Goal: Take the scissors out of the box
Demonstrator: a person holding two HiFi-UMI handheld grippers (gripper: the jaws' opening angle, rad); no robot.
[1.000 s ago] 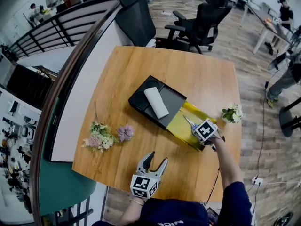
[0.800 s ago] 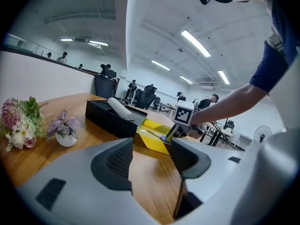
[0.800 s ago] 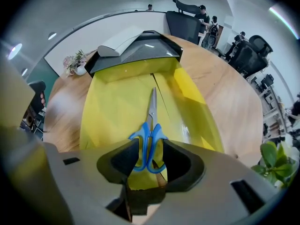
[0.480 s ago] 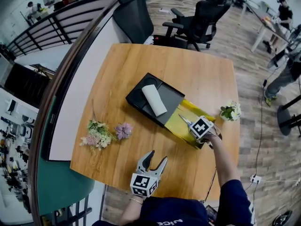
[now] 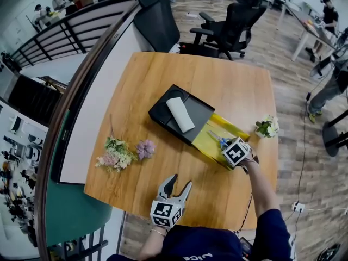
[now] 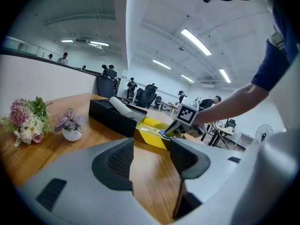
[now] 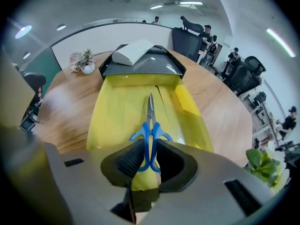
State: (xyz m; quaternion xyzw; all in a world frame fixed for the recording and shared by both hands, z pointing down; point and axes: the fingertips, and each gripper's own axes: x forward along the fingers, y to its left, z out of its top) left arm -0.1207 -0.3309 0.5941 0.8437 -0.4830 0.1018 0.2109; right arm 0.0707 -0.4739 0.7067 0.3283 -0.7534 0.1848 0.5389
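Here we go: the right gripper [image 7: 149,159] has just been closing its jaws, and now the pads pinch the blue handles of the scissors [image 7: 150,124], lower centre of the right gripper view. The scissors lie flat in the yellow box [image 7: 117,111], blades pointing up-frame toward the black sleeve [image 7: 140,67]. The grip looks made, so the lift out should come next. At the bottom of the head view, the left gripper [image 5: 181,182] hovers over the table [image 5: 217,80], jaws wide apart and empty.
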